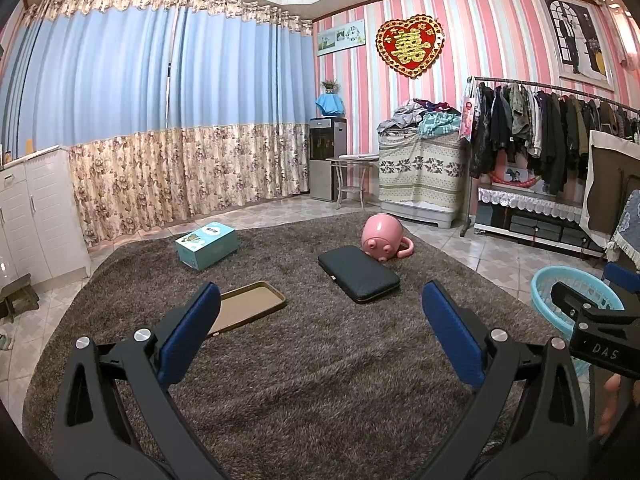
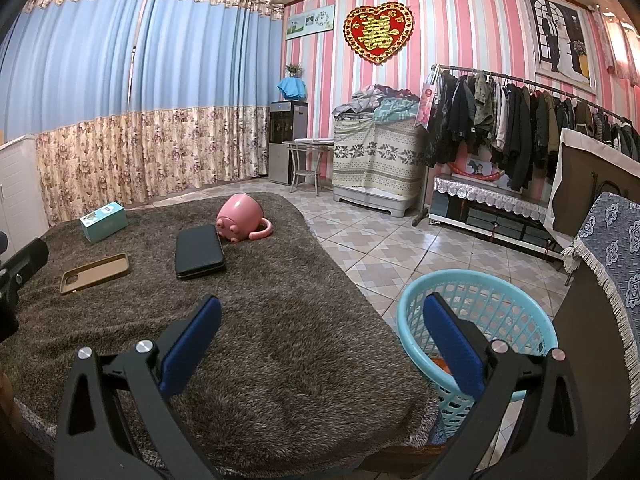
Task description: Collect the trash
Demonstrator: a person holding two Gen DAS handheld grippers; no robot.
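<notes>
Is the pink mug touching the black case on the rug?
Cannot tell. In both wrist views the tipped pink mug sits right at the far corner of the black case, with no gap visible, but neither view shows actual contact plainly.

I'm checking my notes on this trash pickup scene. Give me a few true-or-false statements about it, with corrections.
1. The pink mug stands upright. False: it lies tipped over on the rug.
2. Both grippers, left and right, are open and hold nothing. True.
3. The black case lies beside the mug. True.
4. The blue basket sits on the rug. False: it stands off the rug's edge, lower down.
</notes>
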